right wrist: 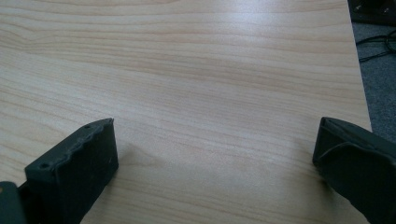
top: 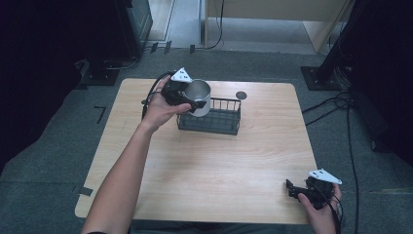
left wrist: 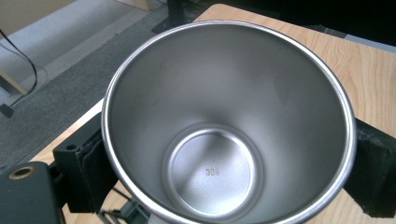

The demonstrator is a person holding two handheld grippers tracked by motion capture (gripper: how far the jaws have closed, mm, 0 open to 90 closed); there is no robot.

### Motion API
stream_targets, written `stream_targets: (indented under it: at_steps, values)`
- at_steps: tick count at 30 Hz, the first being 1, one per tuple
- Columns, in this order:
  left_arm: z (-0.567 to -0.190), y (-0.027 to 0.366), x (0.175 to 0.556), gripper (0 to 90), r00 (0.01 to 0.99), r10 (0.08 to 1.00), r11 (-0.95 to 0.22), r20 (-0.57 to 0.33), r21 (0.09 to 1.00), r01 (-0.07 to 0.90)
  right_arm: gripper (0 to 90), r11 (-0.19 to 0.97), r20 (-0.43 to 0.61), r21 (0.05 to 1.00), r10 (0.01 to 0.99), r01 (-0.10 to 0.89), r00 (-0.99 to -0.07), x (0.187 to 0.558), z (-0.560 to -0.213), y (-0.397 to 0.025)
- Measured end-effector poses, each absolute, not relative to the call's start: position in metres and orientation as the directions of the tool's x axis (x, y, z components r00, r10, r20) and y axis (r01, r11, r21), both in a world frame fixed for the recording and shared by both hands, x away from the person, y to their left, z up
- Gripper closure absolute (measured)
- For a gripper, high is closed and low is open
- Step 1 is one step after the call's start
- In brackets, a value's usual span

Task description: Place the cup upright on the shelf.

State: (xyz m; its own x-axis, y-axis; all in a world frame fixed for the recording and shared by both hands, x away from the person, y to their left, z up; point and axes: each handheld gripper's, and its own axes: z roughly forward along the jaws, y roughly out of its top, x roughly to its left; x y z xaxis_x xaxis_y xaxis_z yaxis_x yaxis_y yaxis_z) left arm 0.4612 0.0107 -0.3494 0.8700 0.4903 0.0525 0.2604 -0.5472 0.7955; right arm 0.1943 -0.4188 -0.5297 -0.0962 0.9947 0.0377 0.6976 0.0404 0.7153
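Two padded fingers point(left wrist: 86, 175) clamp a smooth, round steel cup point(left wrist: 224, 116).

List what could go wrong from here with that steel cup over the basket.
1. The left gripper holds the steel cup by its smooth outer wall, so it might slip or tilt.
2. The cup hangs above the left end of the wire basket; lowered off-line, its base could catch the rim.
3. The small dark disc nearby could be knocked.

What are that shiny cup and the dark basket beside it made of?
The cup looks like brushed stainless steel: dull silver sheen, and "304", a steel grade, stamped in its bottom. The basket seems to be dark coated metal wire, judging by its thin bars.
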Motion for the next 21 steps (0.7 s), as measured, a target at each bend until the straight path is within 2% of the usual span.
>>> stream_targets:
  at_steps: [8,21]
  values:
    - [-0.357,0.0,0.478,7.5,0.889,0.456,-0.552,0.039,0.796,0.248,0.0,0.04,0.039,0.716,0.995,0.697,-0.097,0.194,-0.53,-0.419]
    - [-0.38,-0.012,0.485,7.5,0.901,0.433,-0.594,0.033,0.762,0.257,0.0,0.041,0.039,0.717,0.994,0.696,-0.099,0.194,-0.53,-0.419]
